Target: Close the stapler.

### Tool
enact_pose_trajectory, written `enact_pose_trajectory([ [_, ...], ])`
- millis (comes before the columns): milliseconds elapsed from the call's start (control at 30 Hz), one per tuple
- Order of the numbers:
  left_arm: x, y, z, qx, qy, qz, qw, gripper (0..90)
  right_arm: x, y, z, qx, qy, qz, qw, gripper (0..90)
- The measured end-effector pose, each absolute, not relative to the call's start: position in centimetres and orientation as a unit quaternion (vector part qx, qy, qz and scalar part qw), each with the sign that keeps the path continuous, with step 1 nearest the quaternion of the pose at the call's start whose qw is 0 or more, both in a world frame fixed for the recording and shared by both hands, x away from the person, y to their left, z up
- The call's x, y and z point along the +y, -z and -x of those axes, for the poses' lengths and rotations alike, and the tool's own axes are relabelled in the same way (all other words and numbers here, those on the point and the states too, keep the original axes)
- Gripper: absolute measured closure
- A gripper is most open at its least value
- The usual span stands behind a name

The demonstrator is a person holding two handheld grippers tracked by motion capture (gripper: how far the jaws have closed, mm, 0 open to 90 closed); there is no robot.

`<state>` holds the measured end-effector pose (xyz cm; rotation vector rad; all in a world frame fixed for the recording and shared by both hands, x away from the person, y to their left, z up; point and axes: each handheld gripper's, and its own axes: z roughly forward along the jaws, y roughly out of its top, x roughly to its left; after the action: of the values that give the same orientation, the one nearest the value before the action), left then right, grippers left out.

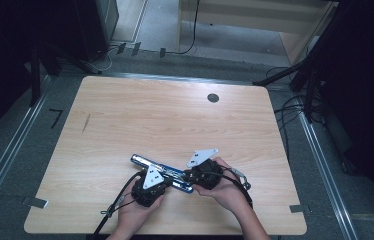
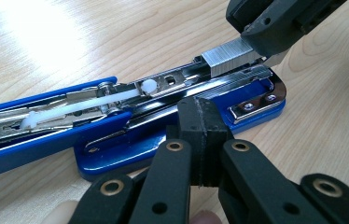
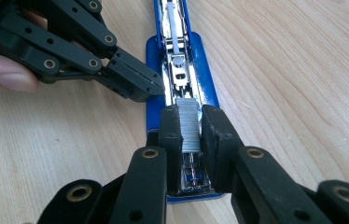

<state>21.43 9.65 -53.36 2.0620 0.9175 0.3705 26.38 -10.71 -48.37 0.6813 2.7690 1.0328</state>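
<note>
**Staple strip over the open stapler's channel**

Landmark: the blue stapler (image 1: 161, 170), opened flat on the wooden surface (image 1: 140, 115) near the person's edge, long axis running from upper left to lower right in the high view.

Right tongs (image 3: 191, 128): closed on a strip of staples (image 3: 190, 125), pads pressing its two long sides. The strip sits right above the stapler's metal channel (image 3: 178, 77) at the front end, its length lined up with the channel's. It looks partly seated already; how deep, I cannot tell.

Left tongs (image 2: 204, 135): shut with nothing between them, tip pressed against the stapler's blue base (image 2: 130, 149) at its side, apparently to steady it.

Judgement: the next move turns on strip and channel sharing one axis. The strip likely needs to go straight down, then along the channel toward the white pusher (image 2: 88, 105). The right hand is the nearer one.
</note>
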Motion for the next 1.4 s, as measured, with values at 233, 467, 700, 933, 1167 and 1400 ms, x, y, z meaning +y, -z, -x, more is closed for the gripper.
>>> enact_pose_trajectory([
  [233,9.6,53.4,-21.4,0.365,-0.148,-0.820,0.416,90.0,-10.5,48.4,-26.4,0.915,-0.333,-0.221,0.056,79.5],
  [467,9.6,53.4,-21.4,0.365,-0.148,-0.820,0.416,90.0,-10.3,48.4,-26.5,0.918,-0.327,-0.217,0.059,79.5],
  [700,9.6,53.4,-21.4,0.365,-0.148,-0.820,0.416,90.0,-10.0,48.6,-26.5,0.920,-0.323,-0.213,0.061,79.5],
  [933,9.6,53.4,-21.4,0.365,-0.148,-0.820,0.416,90.0,-9.9,48.6,-26.6,0.921,-0.321,-0.212,0.061,79.4],
  [1167,9.6,53.4,-21.4,0.365,-0.148,-0.820,0.416,90.0,-9.6,48.7,-26.6,0.922,-0.320,-0.209,0.067,79.4],
  [1400,9.6,53.4,-21.4,0.365,-0.148,-0.820,0.416,90.0,-9.5,48.6,-26.4,0.923,-0.318,-0.204,0.076,79.4],
])
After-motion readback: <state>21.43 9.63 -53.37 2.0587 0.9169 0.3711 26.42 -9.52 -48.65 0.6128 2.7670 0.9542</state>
